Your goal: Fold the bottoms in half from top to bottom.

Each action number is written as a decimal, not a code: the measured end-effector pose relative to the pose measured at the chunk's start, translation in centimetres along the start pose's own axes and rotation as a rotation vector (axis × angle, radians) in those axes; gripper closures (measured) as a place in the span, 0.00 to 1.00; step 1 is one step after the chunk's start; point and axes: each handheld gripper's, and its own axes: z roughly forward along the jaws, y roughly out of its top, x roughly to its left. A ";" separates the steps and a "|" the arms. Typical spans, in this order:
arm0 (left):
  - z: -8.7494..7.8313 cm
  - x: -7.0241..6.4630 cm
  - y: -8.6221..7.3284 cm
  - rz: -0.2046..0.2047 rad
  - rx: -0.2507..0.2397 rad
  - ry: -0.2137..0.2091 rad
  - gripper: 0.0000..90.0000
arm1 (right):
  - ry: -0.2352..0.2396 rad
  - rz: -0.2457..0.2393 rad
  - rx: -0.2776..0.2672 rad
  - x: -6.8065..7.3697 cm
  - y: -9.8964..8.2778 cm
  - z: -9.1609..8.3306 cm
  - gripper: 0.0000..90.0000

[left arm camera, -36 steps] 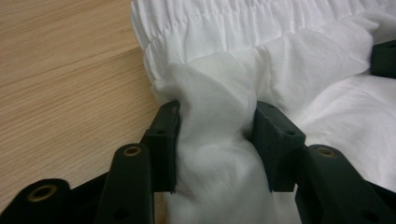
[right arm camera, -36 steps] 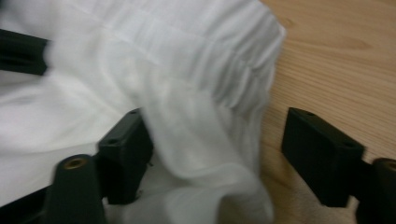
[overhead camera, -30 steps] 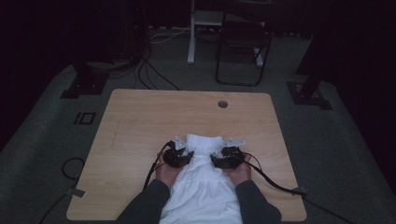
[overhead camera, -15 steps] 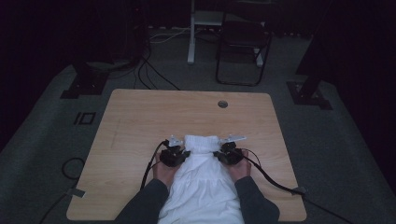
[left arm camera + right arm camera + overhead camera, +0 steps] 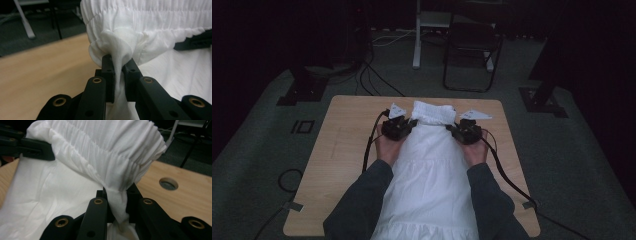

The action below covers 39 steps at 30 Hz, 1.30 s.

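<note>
A white gathered garment [image 5: 428, 165] lies along the middle of the wooden counter [image 5: 342, 150], its elastic waistband [image 5: 432, 112] at the far end and raised off the surface, the rest trailing back toward the person between both forearms. The left tool [image 5: 404, 126] is clamped on the waistband's left corner; in the left gripper view a bunched knot of white cloth [image 5: 117, 47] is pinched tight between the two black jaws, which have just been closing on it. The right tool [image 5: 458, 131] grips the right corner the same way, its jaws also just closed, with a fold of pleated fabric [image 5: 116, 197] pressed between them. A cable [image 5: 369, 150] trails from the left tool across the counter, another [image 5: 507, 175] from the right one toward the near right edge. A round hole [image 5: 168, 184] in the counter sits just beyond the right tool, clear of the cloth. Behind the counter, on the dark carpet, stand a folding chair [image 5: 472, 55], a white post [image 5: 417, 35] and two black stand feet [image 5: 302, 92], all well apart from the garment; nothing lies on the bare wood to either side
</note>
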 end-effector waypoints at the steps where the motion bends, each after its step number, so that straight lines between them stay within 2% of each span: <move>1: -0.1 0.0 0.2 -0.005 -0.002 -0.003 0.92 | 0.005 0.000 -0.002 0.0 0.4 -0.2 0.92; 4: -0.7 -0.5 0.0 0.009 -0.001 -0.016 0.92 | 0.021 -0.011 -0.002 0.3 0.3 -1.1 0.92; 9: -2.6 -1.8 -1.8 0.022 -0.014 -0.065 0.92 | 0.052 -0.050 0.000 1.2 -1.1 -2.8 0.92; 13: -4.1 -3.0 -3.1 0.035 -0.022 -0.084 0.92 | 0.079 -0.053 0.002 1.9 -2.2 -4.1 0.92; 17: -5.2 -3.7 -4.7 0.035 -0.014 -0.108 0.92 | 0.098 -0.072 0.023 2.9 -3.6 -5.0 0.92; 21: -6.3 -4.6 -6.7 0.034 0.015 -0.138 0.91 | 0.118 -0.076 0.045 4.0 -5.4 -5.9 0.92; 27: -7.7 -6.2 -10.8 0.028 0.108 -0.202 0.91 | 0.167 -0.082 0.111 5.8 -9.2 -7.2 0.92; 30: -7.7 -7.0 -13.4 0.032 0.198 -0.231 0.90 | 0.189 -0.094 0.173 6.7 -11.6 -7.5 0.92; 33: -7.1 -7.6 -16.1 0.045 0.290 -0.238 0.90 | 0.207 -0.100 0.252 7.3 -14.0 -7.3 0.91; 36: -6.5 -7.4 -17.3 0.046 0.319 -0.233 0.90 | 0.224 -0.094 0.314 7.8 -15.8 -6.7 0.91; 38: -6.0 -7.2 -17.4 0.072 0.317 -0.224 0.90 | 0.229 -0.098 0.336 8.0 -16.4 -6.4 0.91; 39: -5.8 -7.0 -17.2 0.071 0.318 -0.217 0.90 | 0.236 -0.104 0.347 8.0 -16.5 -6.2 0.91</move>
